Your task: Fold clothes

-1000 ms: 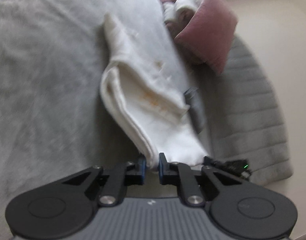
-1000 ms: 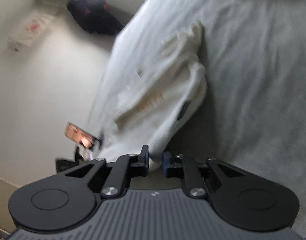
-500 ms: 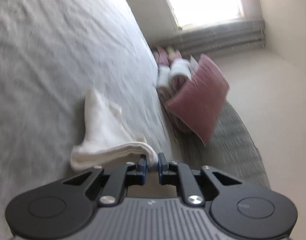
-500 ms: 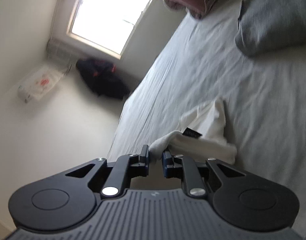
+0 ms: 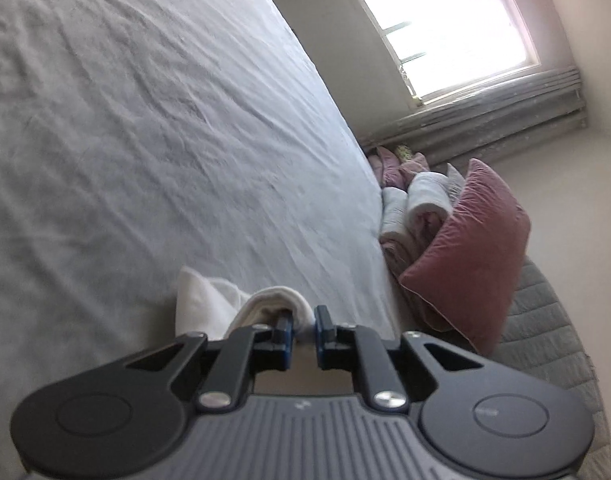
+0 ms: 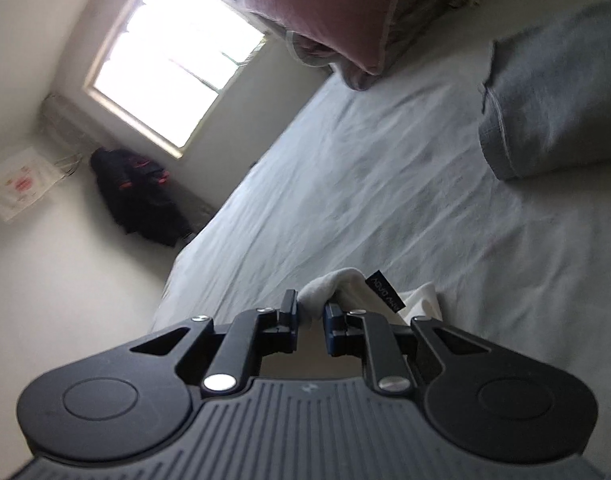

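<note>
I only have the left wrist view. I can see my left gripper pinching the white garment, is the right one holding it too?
Observer: Yes. In the right wrist view the right gripper is shut on a rolled edge of the white garment, just as the left gripper is.
Operator: Any label showing on it?
Observer: A black tag sticks out of the garment just right of the right gripper's fingers.
Operator: Is anything else lying on the bed on that side?
Observer: A grey folded item rests on the sheet farther up, apart from the garment.
Operator: And past the bed edge?
Observer: A dark bag sits against the wall under the window.
</note>
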Tool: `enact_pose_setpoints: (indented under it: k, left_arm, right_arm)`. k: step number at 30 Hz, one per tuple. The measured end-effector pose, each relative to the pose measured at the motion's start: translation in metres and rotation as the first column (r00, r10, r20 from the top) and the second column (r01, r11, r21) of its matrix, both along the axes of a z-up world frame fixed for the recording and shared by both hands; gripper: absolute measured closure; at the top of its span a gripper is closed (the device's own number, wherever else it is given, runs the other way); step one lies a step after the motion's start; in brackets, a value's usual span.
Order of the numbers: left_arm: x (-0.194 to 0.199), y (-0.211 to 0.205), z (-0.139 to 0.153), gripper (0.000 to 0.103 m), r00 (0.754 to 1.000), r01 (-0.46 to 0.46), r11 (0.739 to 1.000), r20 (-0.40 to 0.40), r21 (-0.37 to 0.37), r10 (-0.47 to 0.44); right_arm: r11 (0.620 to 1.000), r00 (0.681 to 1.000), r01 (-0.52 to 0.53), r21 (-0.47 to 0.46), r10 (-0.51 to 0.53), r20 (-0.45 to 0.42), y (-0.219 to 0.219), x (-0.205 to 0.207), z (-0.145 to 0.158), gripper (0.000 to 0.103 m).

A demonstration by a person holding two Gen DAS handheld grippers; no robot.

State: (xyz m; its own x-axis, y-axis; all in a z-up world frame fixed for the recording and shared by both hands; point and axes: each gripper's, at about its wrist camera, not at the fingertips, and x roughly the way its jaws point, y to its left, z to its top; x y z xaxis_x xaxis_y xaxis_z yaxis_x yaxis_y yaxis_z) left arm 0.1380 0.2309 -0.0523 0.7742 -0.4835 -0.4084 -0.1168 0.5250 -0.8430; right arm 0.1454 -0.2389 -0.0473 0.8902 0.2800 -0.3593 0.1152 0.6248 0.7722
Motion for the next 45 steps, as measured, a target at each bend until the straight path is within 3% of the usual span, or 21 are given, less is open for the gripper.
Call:
enact_pose_setpoints:
  k: [8, 10, 12, 14, 15, 17, 20, 25, 27, 30, 32, 33, 35, 38, 40, 41, 42, 44, 45]
  left_arm:
    - [0.034, -0.007, -0.025, 0.088, 0.996, -0.009, 0.991, -0.086, 0.133, 0.021]
    - [0.031, -0.003, -0.024, 0.086, 0.996, -0.014, 0.992, -0.083, 0.122, 0.024]
    - [0.027, -0.004, -0.015, 0.079, 0.998, -0.023, 0.989, -0.053, 0.146, 0.031]
    - [0.022, -0.013, -0.002, 0.055, 0.998, -0.062, 0.972, 0.006, 0.225, 0.063]
    - [0.019, -0.019, 0.006, 0.047, 0.995, -0.098, 0.954, 0.051, 0.284, 0.087]
    - [0.019, -0.033, 0.017, 0.047, 0.989, -0.124, 0.918, 0.119, 0.376, 0.084]
    - [0.02, -0.062, 0.021, 0.047, 0.99, -0.077, 0.863, 0.143, 0.499, 0.006]
    - [0.032, -0.102, 0.006, 0.047, 0.988, -0.004, 0.757, 0.118, 0.654, -0.097]
    - [0.04, -0.105, -0.008, 0.055, 0.991, 0.017, 0.716, 0.084, 0.698, -0.106]
    - [0.038, -0.1, -0.02, 0.072, 0.983, 0.017, 0.662, 0.108, 0.749, -0.148]
    - [0.036, -0.094, -0.019, 0.074, 0.978, 0.027, 0.657, 0.116, 0.754, -0.173]
    - [0.035, -0.09, -0.019, 0.081, 0.977, 0.029, 0.654, 0.118, 0.756, -0.179]
    - [0.036, -0.084, -0.018, 0.087, 0.982, 0.018, 0.665, 0.114, 0.747, -0.154]
    - [0.034, -0.069, -0.014, 0.087, 0.992, -0.001, 0.689, 0.089, 0.725, -0.092]
    - [0.031, -0.057, -0.009, 0.084, 0.995, 0.014, 0.744, 0.067, 0.668, -0.079]
    - [0.03, -0.052, -0.006, 0.082, 0.996, 0.018, 0.774, 0.057, 0.633, -0.07]
    - [0.027, -0.046, -0.002, 0.074, 0.997, 0.018, 0.804, 0.048, 0.594, -0.058]
    - [0.016, -0.036, 0.002, 0.059, 0.999, -0.004, 0.868, 0.035, 0.497, -0.015]
    - [0.011, -0.031, 0.005, 0.045, 1.0, -0.018, 0.892, 0.025, 0.452, 0.008]
  right_arm:
    - [0.999, 0.998, 0.032, -0.036, -0.034, -0.06, 0.005, 0.047, -0.037, 0.083]
    - [0.998, 0.998, 0.039, -0.041, -0.042, -0.052, 0.005, 0.047, -0.042, 0.075]
    - [0.995, 0.998, 0.068, -0.071, -0.069, -0.011, 0.007, 0.04, -0.035, 0.048]
    - [0.988, 0.995, 0.099, -0.119, -0.096, 0.031, 0.01, 0.033, -0.026, 0.042]
    - [0.984, 0.994, 0.102, -0.147, -0.096, 0.045, 0.012, 0.035, -0.023, 0.042]
    - [0.972, 0.995, 0.088, -0.217, -0.078, 0.057, 0.024, 0.038, -0.015, 0.042]
    - [0.924, 0.998, 0.046, -0.38, -0.023, 0.064, 0.054, 0.047, -0.011, 0.042]
    - [0.743, 0.997, -0.05, -0.667, 0.081, 0.015, 0.117, 0.054, -0.021, 0.042]
    - [0.684, 0.997, -0.07, -0.726, 0.07, -0.03, 0.123, 0.061, -0.034, 0.044]
    - [0.754, 0.998, -0.047, -0.655, 0.012, -0.058, 0.089, 0.064, -0.045, 0.051]
    - [0.789, 0.998, -0.036, -0.613, -0.009, -0.07, 0.07, 0.064, -0.049, 0.065]
    - [0.801, 0.997, -0.035, -0.598, -0.009, -0.07, 0.063, 0.062, -0.049, 0.071]
    - [0.823, 0.997, -0.029, -0.568, -0.013, -0.069, 0.051, 0.058, -0.05, 0.08]
    - [0.845, 0.997, -0.017, -0.534, -0.024, -0.07, 0.046, 0.049, -0.045, 0.08]
    - [0.842, 0.997, -0.015, -0.539, -0.032, -0.077, 0.052, 0.045, -0.037, 0.073]
    - [0.837, 0.997, -0.011, -0.548, -0.034, -0.071, 0.06, 0.044, -0.031, 0.065]
    - [0.83, 0.998, -0.009, -0.558, -0.026, -0.055, 0.067, 0.043, -0.025, 0.056]
    - [0.815, 0.999, -0.036, -0.579, 0.03, -0.021, 0.084, 0.045, -0.016, 0.054]
    - [0.808, 0.998, -0.059, -0.586, 0.066, -0.01, 0.091, 0.044, -0.013, 0.054]
